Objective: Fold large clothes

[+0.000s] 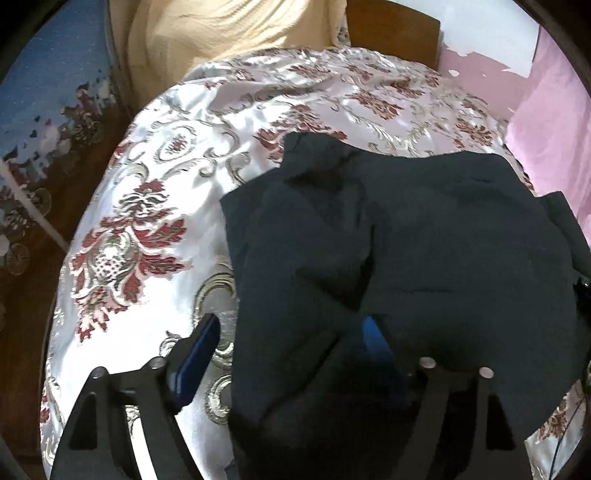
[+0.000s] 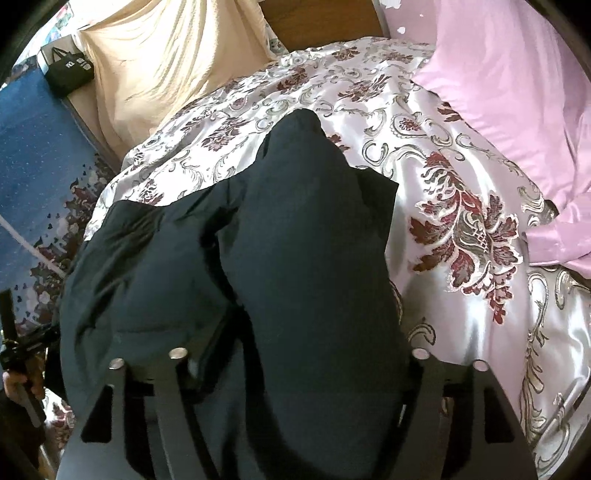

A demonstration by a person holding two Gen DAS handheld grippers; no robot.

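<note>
A large dark navy garment (image 1: 406, 251) lies bunched on a silky white bedspread with red and gold flowers (image 1: 147, 221). My left gripper (image 1: 291, 332) is over its near left edge; the blue-padded fingers (image 1: 201, 343) stand wide apart, with cloth draped between them. In the right wrist view the garment (image 2: 295, 240) is heaped up and covers my right gripper (image 2: 295, 369); the fingertips are hidden under the cloth, the arms are spread wide.
A pink sheet (image 2: 517, 92) lies at the right of the bed. A cream cloth (image 2: 155, 66) hangs at the back by a wooden headboard (image 1: 391, 29). A blue patterned floor (image 2: 37, 140) and a black bag (image 2: 68, 74) are at the left.
</note>
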